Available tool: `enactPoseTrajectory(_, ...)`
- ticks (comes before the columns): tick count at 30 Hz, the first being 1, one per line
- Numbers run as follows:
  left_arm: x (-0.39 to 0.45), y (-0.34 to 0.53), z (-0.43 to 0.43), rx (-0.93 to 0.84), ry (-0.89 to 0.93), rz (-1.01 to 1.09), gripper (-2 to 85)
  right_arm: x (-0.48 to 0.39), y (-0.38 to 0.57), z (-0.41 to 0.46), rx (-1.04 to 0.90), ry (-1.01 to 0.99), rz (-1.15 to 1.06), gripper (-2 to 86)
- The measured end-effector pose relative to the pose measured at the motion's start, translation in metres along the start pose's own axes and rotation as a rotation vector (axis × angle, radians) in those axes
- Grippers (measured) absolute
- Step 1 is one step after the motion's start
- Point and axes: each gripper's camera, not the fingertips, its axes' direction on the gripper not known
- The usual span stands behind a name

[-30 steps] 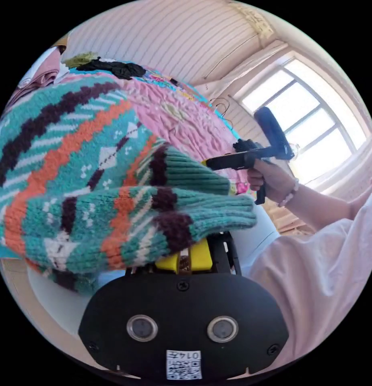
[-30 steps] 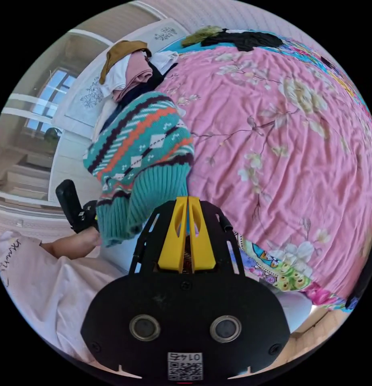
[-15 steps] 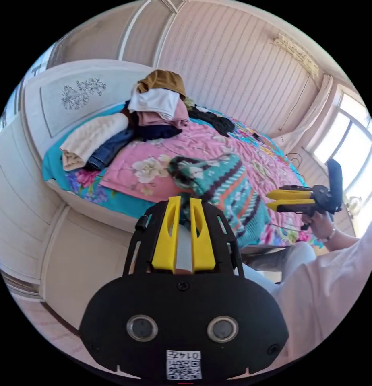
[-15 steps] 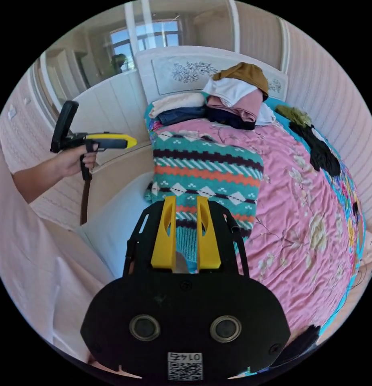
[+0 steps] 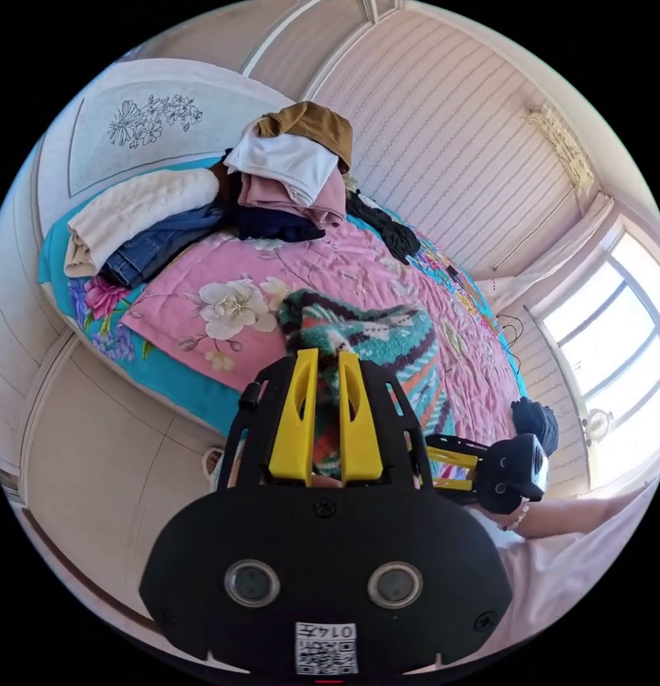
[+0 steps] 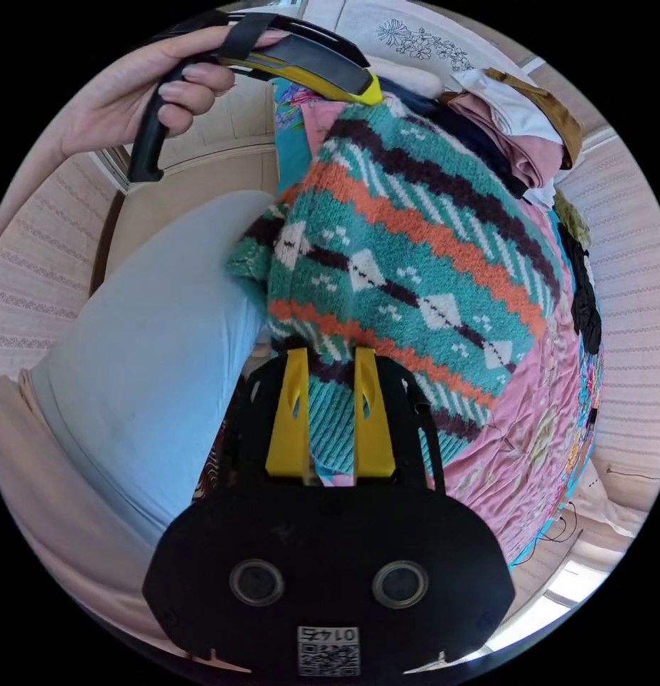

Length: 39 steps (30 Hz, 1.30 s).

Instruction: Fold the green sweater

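Green patterned sweater (image 6: 416,250) lies folded on the pink floral quilt (image 5: 273,286) at the bed edge. Left gripper (image 5: 326,364) jaws slightly apart over the sweater's top edge. Right gripper (image 6: 328,364) jaws apart, straddling the ribbed hem. Folded clothes pile (image 5: 287,179) sits by the headboard (image 5: 130,121).

We hold the left black gripper with yellow jaws (image 5: 326,364), its jaws a little apart, our bare left hand (image 6: 123,100) wrapped round its handle. Our right black-and-yellow gripper (image 6: 330,368) stands with jaws parted wider.
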Motion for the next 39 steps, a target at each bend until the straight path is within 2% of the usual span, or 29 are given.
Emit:
enactPoseTrajectory(5, -0.003, -0.003, -0.022, 0.004, 0.117, -0.045, 6.8, 0.03, 0.046, -0.018, 0.071, -0.173, 0.165, 4.6)
enactPoseTrajectory(8, 0.006, 0.0, -0.034, 0.059, 0.07, -0.03, 10.1, 0.042, 0.079, -0.034, 0.127, -0.193, 0.221, 4.2)
enactPoseTrajectory(11, 0.021, 0.0, -0.016, 0.004, 0.07, 0.006, 11.9, 0.048, 0.106, -0.044, 0.161, -0.203, 0.252, 4.0)
enactPoseTrajectory(13, 0.027, -0.001, 0.004, -0.054, 0.064, 0.003, 11.5, 0.049, 0.119, -0.048, 0.165, -0.198, 0.254, 3.9)
enactPoseTrajectory(15, 0.034, -0.007, 0.013, -0.084, -0.025, 0.008, 6.4, 0.052, 0.136, -0.055, 0.179, -0.186, 0.248, 3.8)
enactPoseTrajectory(19, 0.05, -0.031, 0.003, -0.095, 0.146, 0.018, 4.8, 0.068, 0.176, -0.079, 0.256, -0.152, 0.291, 3.5)
enactPoseTrajectory(24, 0.157, -0.067, -0.007, -0.058, 0.414, 0.343, 4.8, 0.128, 0.284, -0.141, 0.421, -0.074, 0.582, 2.8)
enactPoseTrajectory(28, 0.244, -0.06, 0.03, -0.083, 0.441, 0.553, 6.3, 0.166, 0.365, -0.135, 0.397, -0.091, 0.826, 1.7)
enactPoseTrajectory(30, 0.277, -0.046, 0.076, -0.265, 0.387, 0.608, 6.6, 0.182, 0.413, -0.111, 0.298, -0.11, 1.017, 0.8)
enactPoseTrajectory(32, 0.291, -0.033, 0.089, -0.38, 0.371, 0.639, 6.9, 0.183, 0.443, -0.109, 0.311, -0.129, 1.088, 0.7)
enactPoseTrajectory(34, 0.293, -0.019, 0.076, -0.347, 0.379, 0.716, 6.8, 0.178, 0.464, -0.116, 0.395, -0.139, 1.094, 0.9)
enactPoseTrajectory(36, 0.278, -0.013, 0.048, -0.268, 0.511, 0.773, 6.5, 0.17, 0.482, -0.124, 0.478, -0.169, 1.055, 2.3)
enactPoseTrajectory(39, 0.244, -0.025, 0.021, -0.219, 0.429, 0.673, 7.4, 0.167, 0.493, -0.122, 0.585, -0.311, 0.979, 8.4)
